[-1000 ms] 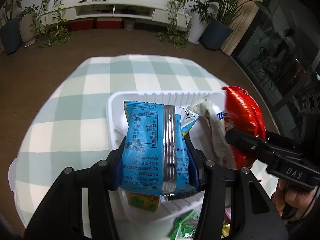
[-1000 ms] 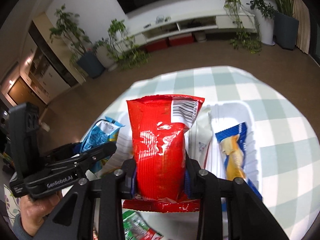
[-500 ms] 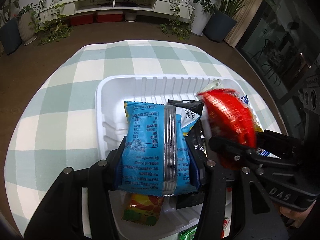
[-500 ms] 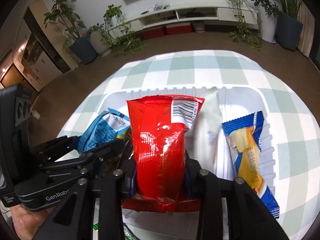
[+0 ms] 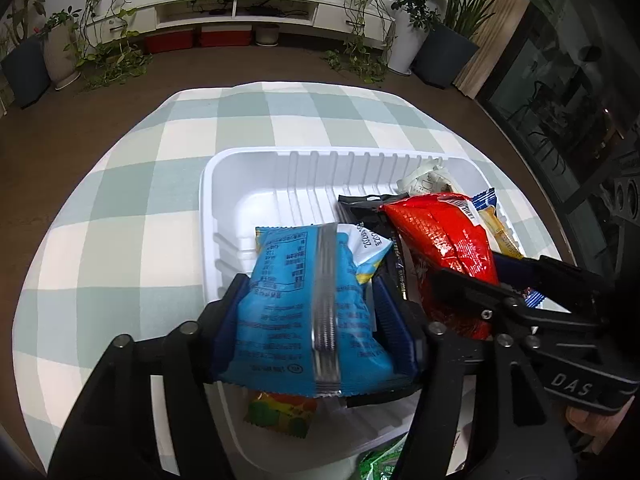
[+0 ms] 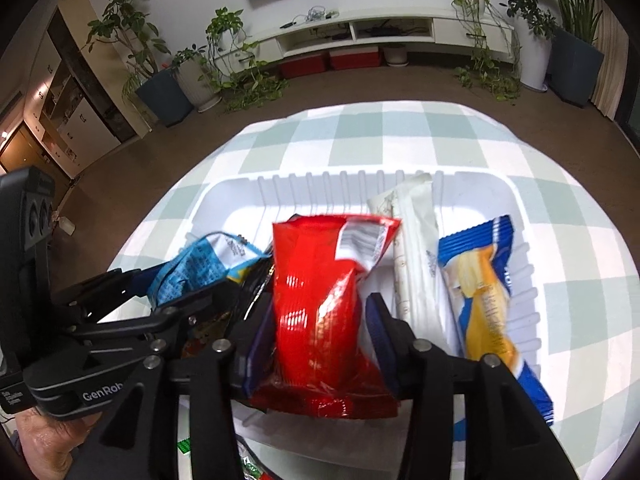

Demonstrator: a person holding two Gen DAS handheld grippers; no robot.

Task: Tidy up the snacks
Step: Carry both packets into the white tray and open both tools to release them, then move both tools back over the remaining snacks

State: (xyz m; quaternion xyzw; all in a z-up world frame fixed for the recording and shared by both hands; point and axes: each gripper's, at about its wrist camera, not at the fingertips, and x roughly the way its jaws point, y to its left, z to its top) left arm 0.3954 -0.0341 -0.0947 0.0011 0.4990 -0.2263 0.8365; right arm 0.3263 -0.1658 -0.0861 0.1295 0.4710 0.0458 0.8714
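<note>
In the left wrist view, the light blue snack packet (image 5: 308, 312) is seen at centre frame between the fingers of the left gripper (image 5: 316, 304), whose jaws are opening. A gap shows by the right pad, so the packet is no longer firmly pinched. It hangs over the near left part of the white tray (image 5: 224, 184).

In the right wrist view, the red snack bag (image 6: 324, 304) sits at lower centre between the spreading fingers of the right gripper (image 6: 320, 312), which is opening too; the pads stand clear of the bag. To its right in the tray (image 6: 516, 200), a cream packet (image 6: 416, 248) and a blue-and-yellow packet (image 6: 484, 292) are laid side by side. The tray rests on the green checked tablecloth (image 6: 400, 136).
</note>
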